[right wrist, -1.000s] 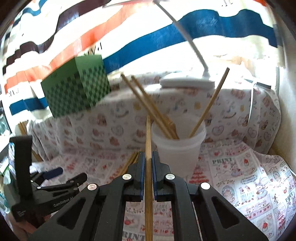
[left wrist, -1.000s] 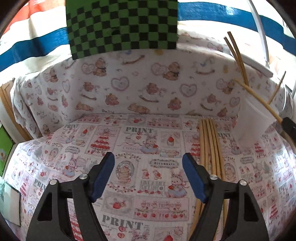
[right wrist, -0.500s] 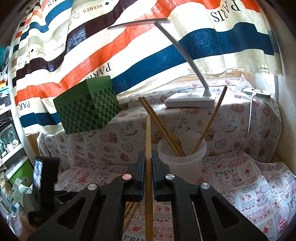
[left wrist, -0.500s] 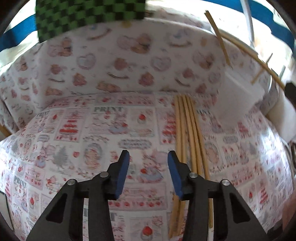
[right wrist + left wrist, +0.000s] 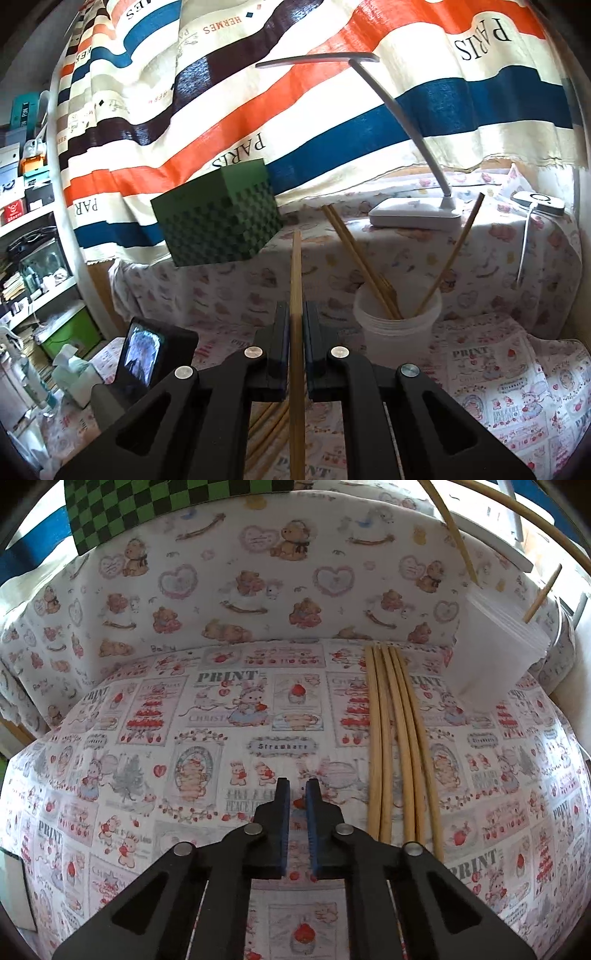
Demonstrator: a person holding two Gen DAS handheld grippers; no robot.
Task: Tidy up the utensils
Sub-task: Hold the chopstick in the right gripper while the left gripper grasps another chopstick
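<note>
The left gripper (image 5: 297,788) points down at the printed tablecloth (image 5: 155,746). Its jaws have just been closing, and now the blue pads stand almost together with nothing between them; only cloth shows in the narrow gap. Just to the right of it lie the loose chopsticks (image 5: 397,738), a bundle of pale wooden sticks side by side on the cloth, running away from the camera toward the white plastic cup (image 5: 495,653). The near ends of these sticks go behind the gripper's black frame, so they are hidden, and their exact count is hard to tell.

The right gripper (image 5: 295,314) is clamped on one chopstick (image 5: 296,266). This stick is brownish and straight; it passes between the pads and points forward and up, ending in front of the green checkered box (image 5: 221,218). Its back part runs down out of the picture. To the right of the gripper and further away stands the cup (image 5: 397,321), translucent white, with several chopsticks (image 5: 362,262) leaning in it in different directions. Behind the cup is a white desk lamp (image 5: 413,214) on a raised ledge. Under the right gripper, more sticks on the cloth are partly covered by its frame.
</note>
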